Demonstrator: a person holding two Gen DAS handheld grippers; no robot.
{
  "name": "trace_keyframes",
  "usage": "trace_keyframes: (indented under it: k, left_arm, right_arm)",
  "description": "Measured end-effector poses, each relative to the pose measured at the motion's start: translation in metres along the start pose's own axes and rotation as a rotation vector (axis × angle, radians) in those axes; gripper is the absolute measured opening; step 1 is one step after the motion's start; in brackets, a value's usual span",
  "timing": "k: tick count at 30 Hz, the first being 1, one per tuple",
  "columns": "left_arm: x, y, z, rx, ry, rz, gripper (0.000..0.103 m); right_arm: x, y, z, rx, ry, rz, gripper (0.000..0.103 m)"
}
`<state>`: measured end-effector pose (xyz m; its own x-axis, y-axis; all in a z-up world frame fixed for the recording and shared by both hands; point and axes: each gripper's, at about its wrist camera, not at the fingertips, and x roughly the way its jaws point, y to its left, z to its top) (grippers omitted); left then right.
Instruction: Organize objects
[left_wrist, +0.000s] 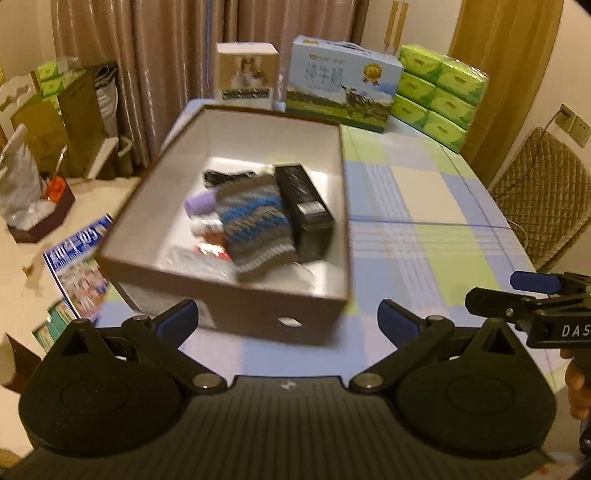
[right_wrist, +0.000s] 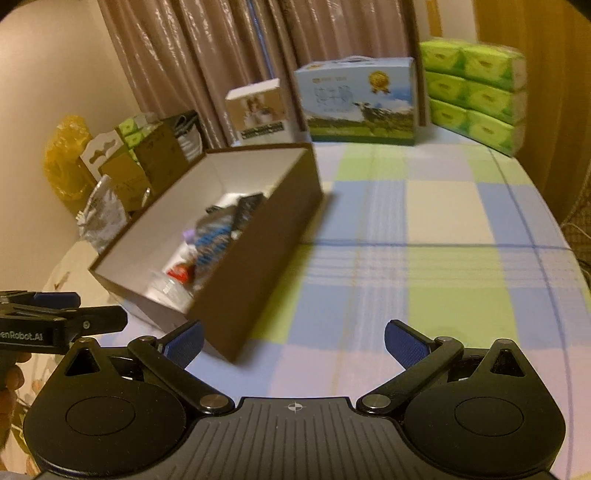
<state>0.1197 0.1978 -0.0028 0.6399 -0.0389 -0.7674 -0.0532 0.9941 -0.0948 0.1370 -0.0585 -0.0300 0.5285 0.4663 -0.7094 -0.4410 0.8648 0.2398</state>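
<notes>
- The small things lying under the striped blue-and-grey knitted sock (left_wrist: 255, 225) in the brown cardboard box (left_wrist: 236, 306) are smeared by motion blur (a lilac tube and something red show, no more).
- The other black gripper (left_wrist: 532, 295) is cut off at the left wrist view's right edge.
- Print on the blue milk carton (right_wrist: 360, 99) is unreadable.

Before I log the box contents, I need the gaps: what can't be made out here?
- Small items under the knitted sock in the brown box: blurred in both views, partly covered by the sock.
- Black carton label: motion blur, left wrist view.
- Box contents in the right wrist view: near wall hides most.
</notes>
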Motion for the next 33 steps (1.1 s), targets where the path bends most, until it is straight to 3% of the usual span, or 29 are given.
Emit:
trace_keyframes:
  k: [19,33]
  left_arm:
    - [-0.024,-0.115,-0.063,0.049,0.020,-0.073,0.102]
    - [-0.039,-0.147,-0.091,0.078,0.023,-0.080,0.102]
  right_arm:
    - [-0.094,-0.071,-0.065,0.033,-0.006,-0.077,0.101]
    - [-0.121,-0.087,-0.090,0.054,-0.009,-0.080,0.101]
